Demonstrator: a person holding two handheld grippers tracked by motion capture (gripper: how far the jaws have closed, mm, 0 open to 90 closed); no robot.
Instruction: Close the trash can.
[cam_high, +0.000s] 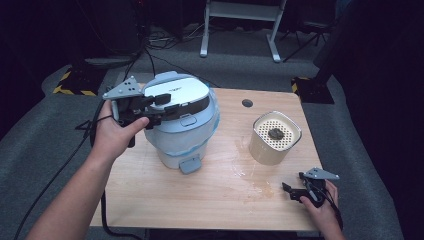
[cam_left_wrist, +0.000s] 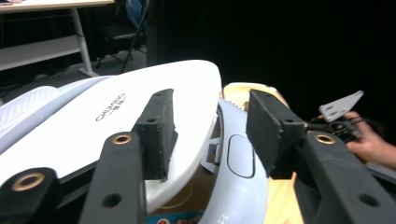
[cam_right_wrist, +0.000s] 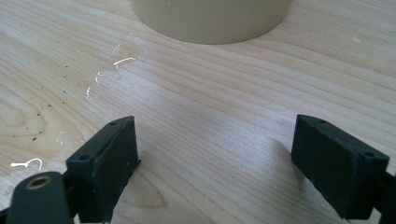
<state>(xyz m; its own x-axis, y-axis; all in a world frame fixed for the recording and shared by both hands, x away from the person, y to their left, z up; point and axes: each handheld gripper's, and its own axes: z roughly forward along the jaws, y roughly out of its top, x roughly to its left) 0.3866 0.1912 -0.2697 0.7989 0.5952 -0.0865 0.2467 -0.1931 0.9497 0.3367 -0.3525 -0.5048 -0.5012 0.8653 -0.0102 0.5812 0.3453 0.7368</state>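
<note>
A pale blue bin (cam_high: 185, 137) with a white lid (cam_high: 182, 90) stands left of centre on the wooden table (cam_high: 200, 200). My left gripper (cam_high: 169, 104) comes in level from the left at lid height. In the left gripper view one pad lies over the lid (cam_left_wrist: 93, 126) and the other stands past its edge by the blue rim (cam_left_wrist: 238, 186), with a gap visible, so the left gripper (cam_left_wrist: 212, 133) is open. My right gripper (cam_high: 294, 192) rests open near the front right corner. Its jaws (cam_right_wrist: 215, 163) hold nothing above bare wood.
A beige container (cam_high: 272, 152) with a perforated insert and a dark lump (cam_high: 276, 133) stands right of the bin, its base (cam_right_wrist: 210, 18) just ahead of the right gripper. A wet smear (cam_high: 245, 172) marks the wood. A cable hole (cam_high: 247, 103) lies at the back.
</note>
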